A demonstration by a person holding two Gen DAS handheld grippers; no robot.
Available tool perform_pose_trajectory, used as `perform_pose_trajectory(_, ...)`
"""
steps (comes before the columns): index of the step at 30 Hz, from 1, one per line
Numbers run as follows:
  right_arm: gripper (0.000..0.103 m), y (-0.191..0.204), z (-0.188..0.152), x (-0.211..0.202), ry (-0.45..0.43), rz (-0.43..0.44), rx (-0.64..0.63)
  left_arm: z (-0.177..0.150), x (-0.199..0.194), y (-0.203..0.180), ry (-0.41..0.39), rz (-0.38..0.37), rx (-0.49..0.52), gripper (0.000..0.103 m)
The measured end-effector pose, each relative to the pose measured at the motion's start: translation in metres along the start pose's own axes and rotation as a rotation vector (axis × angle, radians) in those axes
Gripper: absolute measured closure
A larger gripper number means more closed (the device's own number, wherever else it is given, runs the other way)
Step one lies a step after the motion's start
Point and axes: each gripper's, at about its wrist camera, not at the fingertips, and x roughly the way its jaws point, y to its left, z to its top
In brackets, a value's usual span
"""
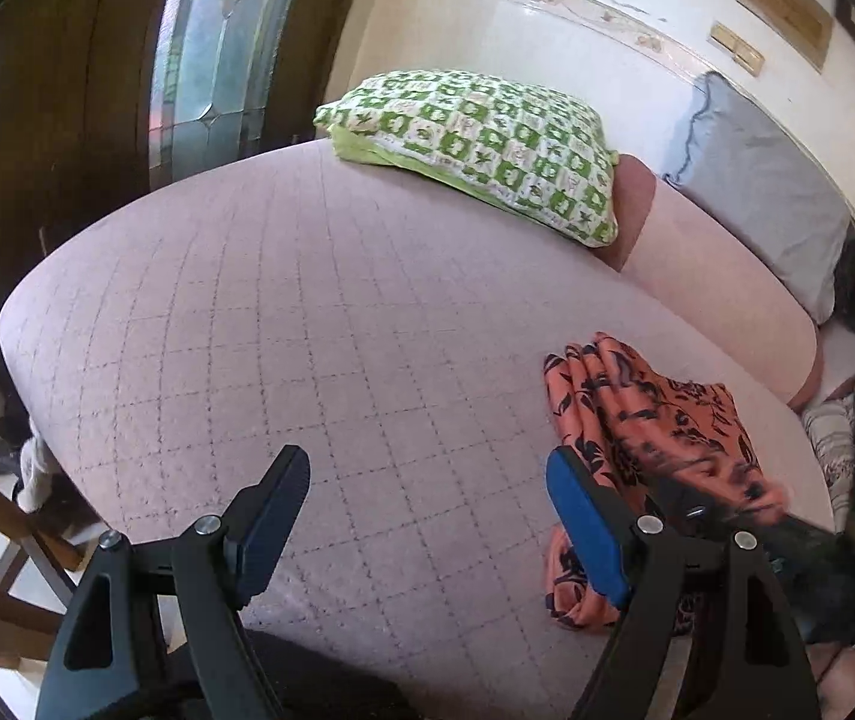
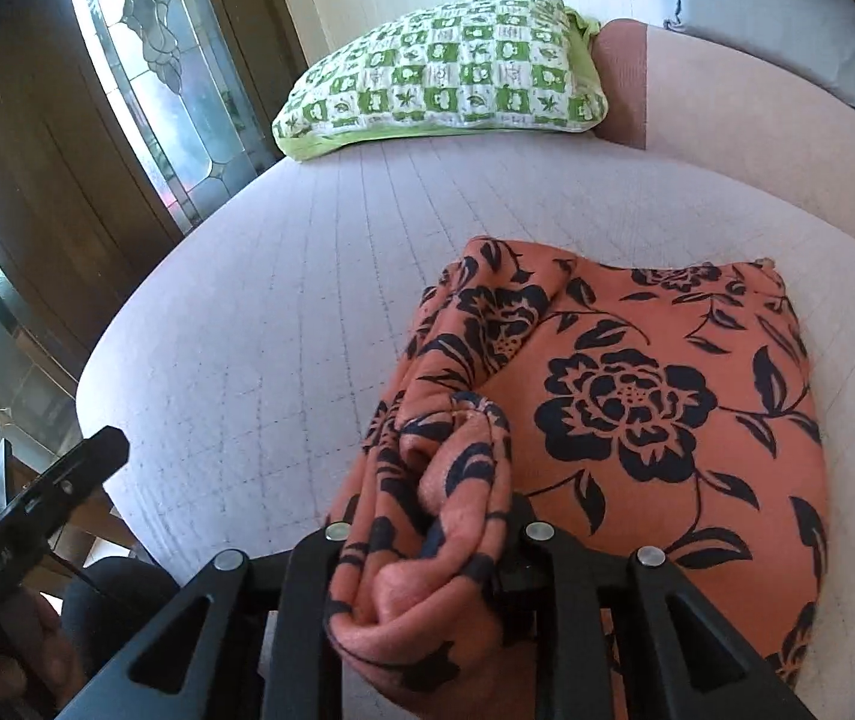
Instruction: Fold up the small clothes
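An orange garment with black flowers lies on the pink quilted bed, partly bunched. My right gripper is shut on a bunched fold of it at its near left edge; the fingertips are hidden by cloth. In the left wrist view the garment lies at the right, with the right gripper blurred on it. My left gripper is open and empty, hovering over the bare bed left of the garment. The left gripper also shows in the right wrist view at the far left.
A green-and-white checked pillow lies at the far end of the bed. A grey pillow leans on the wall at back right. A wooden door with a glass panel stands left. The bed edge drops off at the left.
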Motion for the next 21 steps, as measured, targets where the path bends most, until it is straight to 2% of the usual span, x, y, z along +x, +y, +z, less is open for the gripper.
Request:
perform_pose_trajectory(1,0.061,-0.003,-0.012,0.004,0.018,0.031,-0.006,0.0,0.0,-0.001,0.001,0.0,0.006,0.021)
perform_pose_trajectory(2,0.057,-0.007,-0.016,0.011,0.039,0.08,-0.005,-0.001,0.0,-0.002,0.003,0.002,0.007,0.021)
perform_pose_trajectory(4,0.057,-0.015,-0.02,0.016,0.037,0.117,0.031,-0.001,-0.001,-0.002,0.011,0.004,0.007,0.021)
perform_pose_trajectory(7,0.062,-0.028,-0.01,-0.002,-0.011,0.21,0.127,-0.002,-0.004,-0.003,0.009,0.006,0.01,0.021)
perform_pose_trajectory(9,0.062,-0.029,-0.005,-0.005,-0.028,0.278,0.134,-0.003,-0.004,-0.005,0.013,0.007,0.012,0.021)
perform_pose_trajectory(10,0.058,-0.031,-0.005,-0.003,-0.012,0.294,0.133,-0.002,-0.004,-0.008,0.017,0.005,0.021,0.021)
perform_pose_trajectory(12,0.046,-0.048,-0.012,-0.004,-0.009,0.318,0.208,-0.002,-0.005,-0.017,0.03,-0.028,0.043,0.021)
perform_pose_trajectory(14,0.039,-0.077,-0.021,-0.021,-0.075,0.318,0.325,-0.005,-0.006,-0.032,0.047,-0.068,0.073,0.021)
perform_pose_trajectory(17,0.029,-0.112,-0.03,-0.049,-0.161,0.278,0.41,-0.012,0.0,-0.055,0.11,-0.147,0.091,0.021)
perform_pose_trajectory(19,0.027,-0.129,-0.036,-0.062,-0.186,0.253,0.441,-0.022,0.007,-0.074,0.161,-0.217,0.099,0.021)
perform_pose_trajectory(21,0.027,-0.149,-0.041,-0.066,-0.189,0.246,0.468,-0.029,0.017,-0.086,0.219,-0.254,0.077,0.021)
